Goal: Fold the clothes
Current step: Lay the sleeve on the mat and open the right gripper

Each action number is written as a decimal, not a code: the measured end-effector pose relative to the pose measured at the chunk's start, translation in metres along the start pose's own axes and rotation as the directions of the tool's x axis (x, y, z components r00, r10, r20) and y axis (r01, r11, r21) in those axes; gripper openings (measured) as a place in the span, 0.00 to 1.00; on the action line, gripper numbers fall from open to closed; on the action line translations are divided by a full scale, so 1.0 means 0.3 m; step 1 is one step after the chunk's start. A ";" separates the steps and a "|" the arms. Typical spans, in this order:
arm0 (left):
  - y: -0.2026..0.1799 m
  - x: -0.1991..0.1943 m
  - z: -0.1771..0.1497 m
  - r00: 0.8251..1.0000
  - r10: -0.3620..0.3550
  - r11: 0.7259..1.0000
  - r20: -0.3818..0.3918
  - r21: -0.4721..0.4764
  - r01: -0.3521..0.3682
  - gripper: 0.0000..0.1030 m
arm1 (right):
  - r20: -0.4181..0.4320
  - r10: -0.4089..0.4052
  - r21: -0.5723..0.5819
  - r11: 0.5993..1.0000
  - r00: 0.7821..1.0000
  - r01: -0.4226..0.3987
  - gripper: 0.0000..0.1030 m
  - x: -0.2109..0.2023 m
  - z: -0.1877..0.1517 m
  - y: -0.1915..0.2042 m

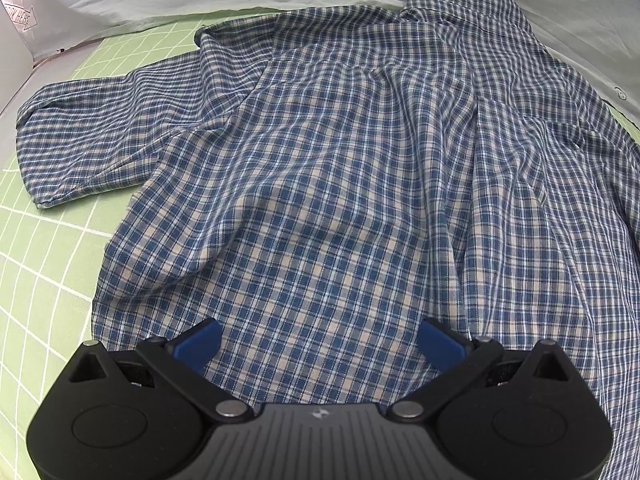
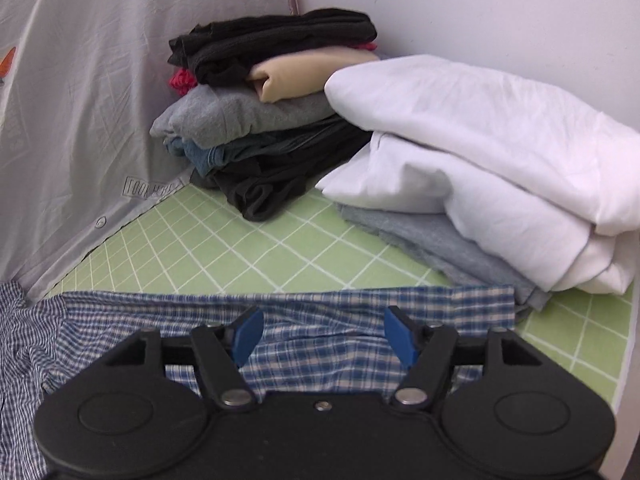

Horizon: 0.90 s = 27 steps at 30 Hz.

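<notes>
My two grippers, left (image 1: pixel 318 344) and right (image 2: pixel 323 334), two blue pads each. One plaid shirt (image 1: pixel 340 184) on one green grid mat (image 1: pixel 40 280). Two piles of folded clothes: corner stack (image 2: pixel 260 120), about six garments, exact count unclear; nearer pile (image 2: pixel 480 168), two white pieces over one grey. Two "LOOK HERE" labels on white sheeting (image 2: pixel 80 100).

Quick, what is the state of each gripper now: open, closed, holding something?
Left gripper: open, holding nothing, above the plaid shirt.
Right gripper: open, holding nothing, shirt below its fingers.
</notes>
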<state>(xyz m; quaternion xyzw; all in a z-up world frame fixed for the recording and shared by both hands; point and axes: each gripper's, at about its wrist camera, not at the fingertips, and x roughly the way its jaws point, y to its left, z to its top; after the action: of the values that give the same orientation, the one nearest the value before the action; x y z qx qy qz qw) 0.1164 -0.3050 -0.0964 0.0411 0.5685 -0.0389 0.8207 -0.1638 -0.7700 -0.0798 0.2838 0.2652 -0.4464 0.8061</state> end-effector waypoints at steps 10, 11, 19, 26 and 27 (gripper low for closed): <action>0.014 0.002 0.001 1.000 -0.013 1.000 0.018 0.029 0.012 1.00 | -0.072 -0.153 -0.172 0.975 0.986 0.139 0.96 0.237 0.067 0.070; 0.020 0.004 0.002 1.000 -0.014 0.999 0.017 0.032 0.014 1.00 | -0.075 -0.174 -0.168 0.973 0.982 0.160 0.97 0.252 0.086 0.069; 0.235 -0.083 -0.026 0.997 -0.018 0.988 0.072 -0.151 0.028 1.00 | -0.006 -0.177 -0.304 0.938 0.984 0.167 0.99 0.113 0.052 0.258; 0.533 -0.177 -0.030 0.985 0.090 0.953 0.150 -0.300 -0.041 1.00 | 0.028 0.091 -0.343 0.936 0.995 -0.076 1.00 -0.159 -0.142 0.569; 0.574 -0.182 -0.030 0.982 0.102 0.948 0.158 -0.314 -0.048 1.00 | 0.007 0.138 -0.347 0.929 0.990 -0.127 1.00 -0.183 -0.174 0.618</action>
<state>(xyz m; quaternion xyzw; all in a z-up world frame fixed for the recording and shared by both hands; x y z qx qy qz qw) 0.1080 -0.1320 -0.0444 -0.0696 0.4925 0.0785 0.8639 -0.0370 -0.6209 -0.0379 0.1481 0.3072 -0.3417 0.8757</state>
